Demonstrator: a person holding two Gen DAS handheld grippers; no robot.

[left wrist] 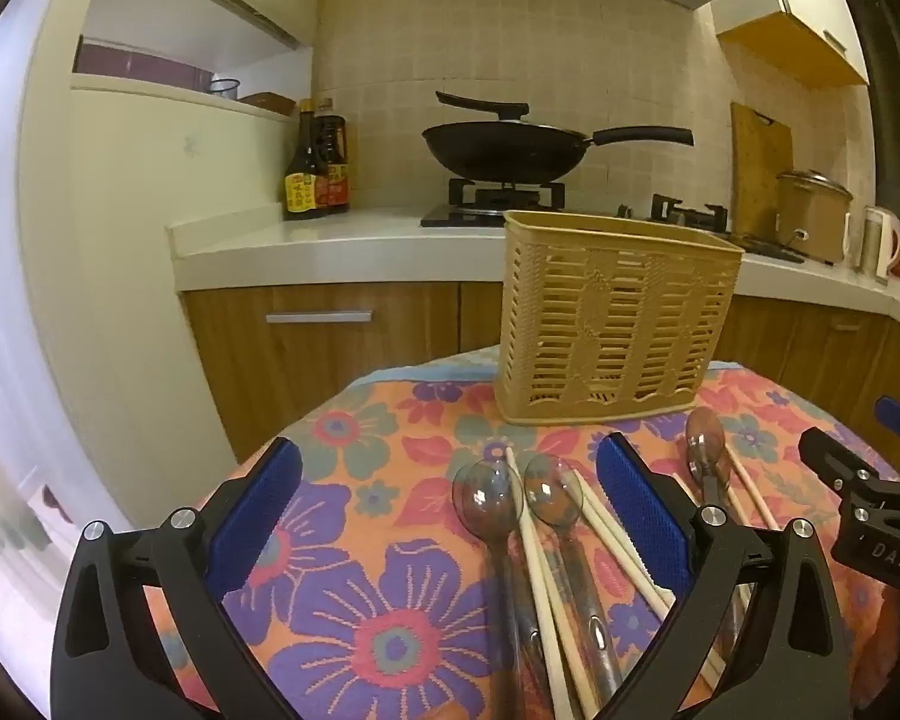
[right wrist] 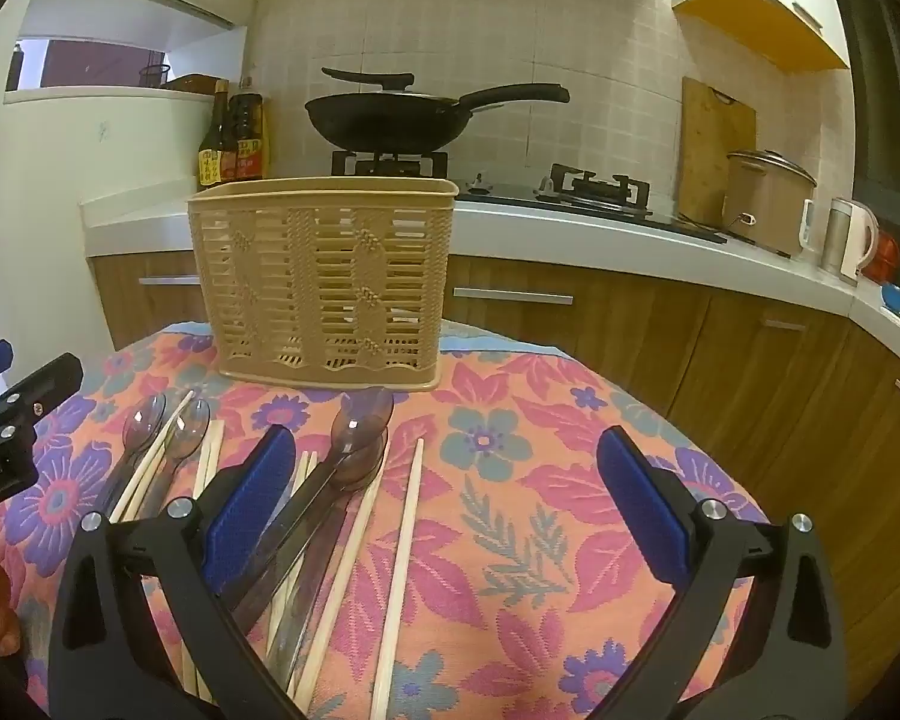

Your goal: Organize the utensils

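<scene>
A tan slotted utensil basket stands upright at the far side of the floral-cloth table; it also shows in the right wrist view. Clear smoky plastic spoons and pale wooden chopsticks lie loose on the cloth in front of it. Two stacked spoons and more chopsticks lie further right. My left gripper is open above the left spoons. My right gripper is open above the right chopsticks. Both are empty.
Behind the table runs a white kitchen counter with wooden cabinets, sauce bottles, a black wok on a gas hob, a cutting board, a rice cooker and a kettle. The right gripper shows in the left wrist view.
</scene>
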